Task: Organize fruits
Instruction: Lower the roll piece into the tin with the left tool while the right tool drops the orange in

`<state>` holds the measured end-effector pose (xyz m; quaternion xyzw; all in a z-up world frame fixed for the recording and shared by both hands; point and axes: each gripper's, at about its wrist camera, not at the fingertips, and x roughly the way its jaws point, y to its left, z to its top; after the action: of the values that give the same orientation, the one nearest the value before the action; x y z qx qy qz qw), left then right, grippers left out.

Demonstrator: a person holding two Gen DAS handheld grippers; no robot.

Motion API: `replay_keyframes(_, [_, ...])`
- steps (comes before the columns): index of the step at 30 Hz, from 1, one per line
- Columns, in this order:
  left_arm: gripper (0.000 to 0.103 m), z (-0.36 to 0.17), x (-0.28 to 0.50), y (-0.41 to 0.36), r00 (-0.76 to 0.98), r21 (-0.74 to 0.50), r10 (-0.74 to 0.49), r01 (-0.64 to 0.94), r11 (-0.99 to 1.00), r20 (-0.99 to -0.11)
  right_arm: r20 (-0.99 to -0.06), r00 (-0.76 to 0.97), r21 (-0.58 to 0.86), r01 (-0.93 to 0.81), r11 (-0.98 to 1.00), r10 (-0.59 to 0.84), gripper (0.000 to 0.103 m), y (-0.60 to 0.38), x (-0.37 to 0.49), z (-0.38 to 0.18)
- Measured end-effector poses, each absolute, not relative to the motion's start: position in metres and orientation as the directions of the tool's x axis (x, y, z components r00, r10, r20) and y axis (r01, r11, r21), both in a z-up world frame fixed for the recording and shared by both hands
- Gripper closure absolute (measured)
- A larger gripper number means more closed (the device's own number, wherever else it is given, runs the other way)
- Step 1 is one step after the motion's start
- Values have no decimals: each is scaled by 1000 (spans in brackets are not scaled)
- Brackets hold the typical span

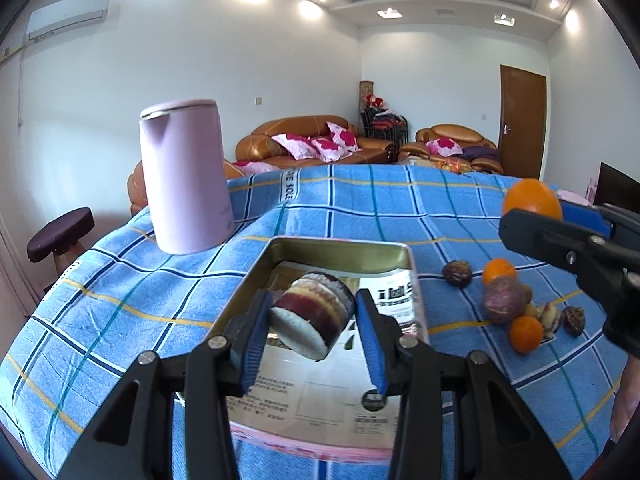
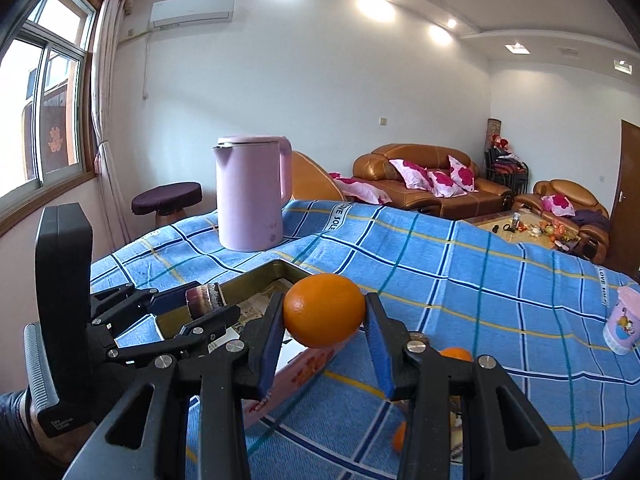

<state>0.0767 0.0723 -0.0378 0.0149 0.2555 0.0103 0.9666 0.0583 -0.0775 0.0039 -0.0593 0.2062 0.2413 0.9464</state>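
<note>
Left gripper [image 1: 312, 316] clamps one cut purple fruit [image 1: 310, 314] above the tin [image 1: 400, 256]; right gripper [image 2: 325, 322] grips one orange [image 2: 324, 310]; three oranges [image 1: 526, 333] lie loose.

Orange [image 2: 324, 310]: round, glossy, held in the air between the right gripper's [image 2: 325, 320] blue pads, above the tin's near corner.
Cut fruit piece [image 1: 312, 314]: purple skin, white cut face, tilted, between the left gripper's [image 1: 314, 320] pads over the tin.
Tin [image 1: 412, 276]: open, rectangular, metal inside, pink outside, printed paper at the bottom.
Fruit pile [image 1: 516, 304]: small oranges and purple-brown fruits, bunched on the worktop right of the tin.
</note>
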Motion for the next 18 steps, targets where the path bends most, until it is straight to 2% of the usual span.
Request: replay_keyframes(18, [59, -52, 108, 93, 831, 45, 45, -24, 999, -554, -501, 744, -3, -512, 859, 442, 62, -43, 96, -27])
